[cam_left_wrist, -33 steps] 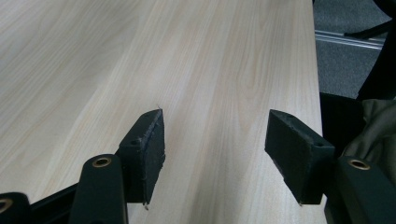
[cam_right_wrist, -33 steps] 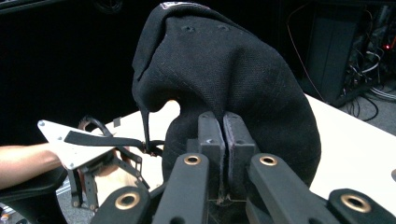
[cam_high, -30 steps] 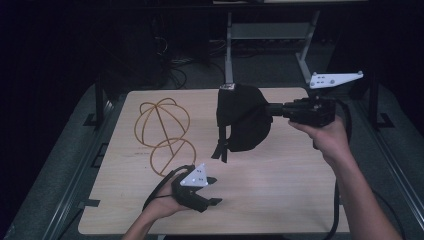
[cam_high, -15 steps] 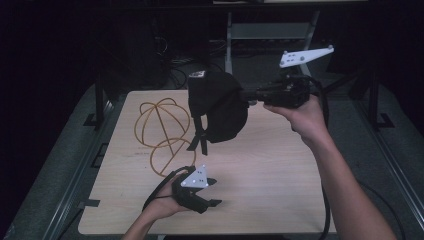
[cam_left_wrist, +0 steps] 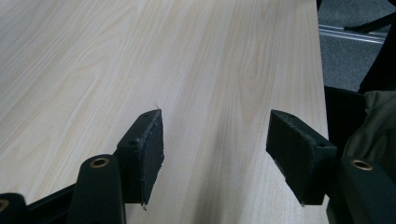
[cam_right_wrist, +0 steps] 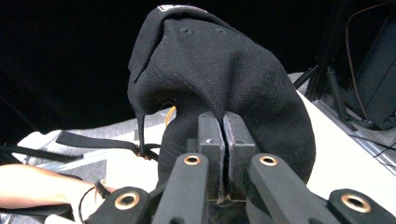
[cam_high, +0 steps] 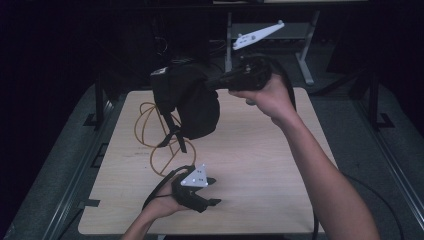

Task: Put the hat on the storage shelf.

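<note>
Right gripper held up off the table, above its far half, fingers pressed together on the fabric of a black cap. In the right gripper view the 2 pads meet with only a thin seam between them, pinching the cap low on its crown. Cap hangs in the air from that pinch, clear of the table, crown bulging and creased, black strap dangling below it. Strap end also shows in the right gripper view, lying flat beside the cap.

Writing: a small pale label on the cap's top edge in the high view, same patch at the very top in the right gripper view; text too small and blurred to read. No brand readable anywhere.

Wire stand, yellow loops, sits on the table under and just left of the cap, partly hidden behind it.

Left gripper rests low near the table's near edge, well apart from the cap, grey plate on top. Its fingers stand wide apart, nothing between them, bare wood of the table ahead.

Right hand wraps the right gripper's handle; forearm runs down toward the near right corner of the table.
</note>
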Tool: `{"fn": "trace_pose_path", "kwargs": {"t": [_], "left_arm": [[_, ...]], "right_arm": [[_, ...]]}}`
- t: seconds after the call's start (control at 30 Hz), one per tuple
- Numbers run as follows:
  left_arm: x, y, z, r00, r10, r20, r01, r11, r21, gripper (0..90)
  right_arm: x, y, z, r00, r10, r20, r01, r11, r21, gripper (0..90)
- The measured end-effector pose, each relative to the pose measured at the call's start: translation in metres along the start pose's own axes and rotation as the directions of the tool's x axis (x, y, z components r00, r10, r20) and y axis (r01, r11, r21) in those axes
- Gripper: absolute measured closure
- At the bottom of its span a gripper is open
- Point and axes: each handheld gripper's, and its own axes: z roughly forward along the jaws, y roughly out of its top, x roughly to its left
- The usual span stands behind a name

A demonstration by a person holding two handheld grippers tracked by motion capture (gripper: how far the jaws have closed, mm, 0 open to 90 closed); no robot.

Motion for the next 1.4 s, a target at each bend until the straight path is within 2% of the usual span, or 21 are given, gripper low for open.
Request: {"fn": "trace_pose_path", "kwargs": {"t": [0.07,0.17,0.33,0.37,0.4,0.53,0.6,0.63,0.77,0.87,1.07,1.17,1.27,1.33,1.37,1.4], "left_arm": [[0.001,0.000,0.000,1.0000,-0.003,0.001,0.003,1.0000,-0.002,36.5],[0.001,0.000,0.000,1.0000,0.004,0.003,-0.004,1.0000,0.001,36.5],[0.001,0.000,-0.001,1.0000,0.006,-0.002,-0.006,1.0000,0.001,36.5],[0.001,0.000,-0.001,1.0000,0.007,-0.003,-0.007,1.0000,0.003,36.5],[0.001,0.000,-0.001,1.0000,0.008,-0.003,-0.008,1.0000,0.003,36.5],[0.001,0.000,0.000,0.9997,0.024,0.001,-0.024,0.9996,0.013,36.5],[0.000,0.000,0.001,0.9997,0.022,0.006,-0.023,0.9996,0.015,36.5],[0.000,0.000,0.001,0.9997,0.022,0.006,-0.023,0.9996,0.015,36.5],[0.000,0.000,0.002,0.9999,0.003,0.013,-0.003,0.9999,0.011,36.5],[0.000,0.000,0.002,0.9998,0.020,0.009,-0.020,0.9996,0.020,36.5],[-0.001,0.001,0.004,0.9995,0.030,0.010,-0.030,0.9993,0.021,36.5],[-0.001,0.001,0.005,0.9993,0.034,0.014,-0.034,0.9991,0.025,36.5],[-0.001,0.000,0.006,0.9994,0.032,0.014,-0.032,0.9991,0.028,36.6],[-0.001,0.000,0.006,0.9994,0.031,0.015,-0.032,0.9991,0.028,36.6],[-0.001,0.000,0.006,0.9995,0.029,0.013,-0.029,0.9991,0.030,36.5],[-0.001,0.000,0.006,0.9995,0.029,0.013,-0.030,0.9991,0.030,36.5]], "right_arm": [[0.001,0.014,0.016,0.9998,0.007,-0.019,-0.007,0.999,0.040,87.6],[0.001,0.022,0.026,0.9995,0.016,-0.026,-0.014,0.998,0.068,87.6],[0.002,0.040,0.058,0.9980,0.016,-0.062,-0.008,0.991,0.131,87.4],[0.003,0.044,0.069,0.9975,0.014,-0.069,-0.004,0.989,0.145,87.4],[0.003,0.044,0.069,0.9975,0.014,-0.069,-0.004,0.989,0.145,87.4],[0.001,0.048,0.090,0.9957,0.026,-0.089,-0.012,0.987,0.162,87.3],[-0.001,0.049,0.104,0.9940,0.037,-0.103,-0.019,0.985,0.173,87.2],[-0.001,0.049,0.104,0.9940,0.037,-0.103,-0.019,0.985,0.173,87.2],[-0.004,0.048,0.123,0.9894,0.069,-0.127,-0.048,0.985,0.166,86.9],[-0.007,0.046,0.136,0.9878,0.080,-0.134,-0.057,0.985,0.163,86.5],[-0.009,0.036,0.163,0.9878,0.100,-0.119,-0.076,0.978,0.192,85.3],[-0.009,0.033,0.167,0.9887,0.103,-0.108,-0.081,0.977,0.195,84.8],[-0.011,0.029,0.173,0.9923,0.092,-0.083,-0.075,0.978,0.192,77.2],[-0.011,0.027,0.173,0.9926,0.094,-0.078,-0.078,0.979,0.186,68.2],[-0.012,0.026,0.172,0.9923,0.099,-0.074,-0.084,0.980,0.182,61.0],[-0.012,0.025,0.171,0.9911,0.109,-0.077,-0.093,0.979,0.179,58.3]]}}
